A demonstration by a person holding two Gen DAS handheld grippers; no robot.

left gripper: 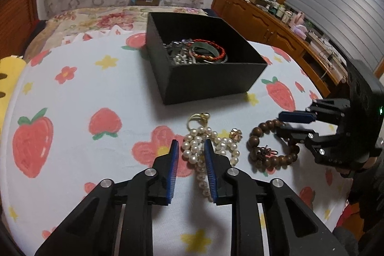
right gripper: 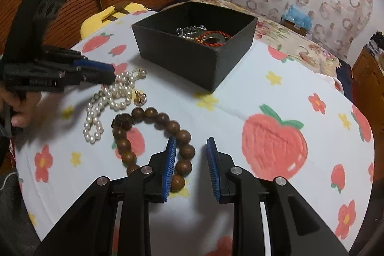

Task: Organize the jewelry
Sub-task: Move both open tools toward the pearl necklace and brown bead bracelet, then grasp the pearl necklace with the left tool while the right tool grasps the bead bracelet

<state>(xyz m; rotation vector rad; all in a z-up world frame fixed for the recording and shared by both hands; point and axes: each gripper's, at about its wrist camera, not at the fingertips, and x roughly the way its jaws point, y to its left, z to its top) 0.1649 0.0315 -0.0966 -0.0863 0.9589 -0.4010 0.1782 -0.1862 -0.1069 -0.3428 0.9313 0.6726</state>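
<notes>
A black box (left gripper: 211, 85) (right gripper: 192, 56) holds several bracelets, one of red cord (left gripper: 216, 49). A white pearl necklace (left gripper: 192, 148) (right gripper: 108, 100) lies in front of it, with a gold ring (left gripper: 199, 117) and a small gold charm (left gripper: 235, 134) beside it. A brown wooden bead bracelet (left gripper: 261, 155) (right gripper: 153, 133) lies to the right. My left gripper (left gripper: 191, 145) is open, its jaws on either side of the pearls. My right gripper (right gripper: 190, 143) is open, one side of the wooden bracelet between its jaws; it also shows in the left wrist view (left gripper: 279, 122).
The table (left gripper: 72, 148) wears a white cloth printed with strawberries and flowers. A yellow object (right gripper: 108, 16) lies at its far left edge. A wooden cabinet (left gripper: 276, 23) with clutter stands to the right; a floral bed sits behind.
</notes>
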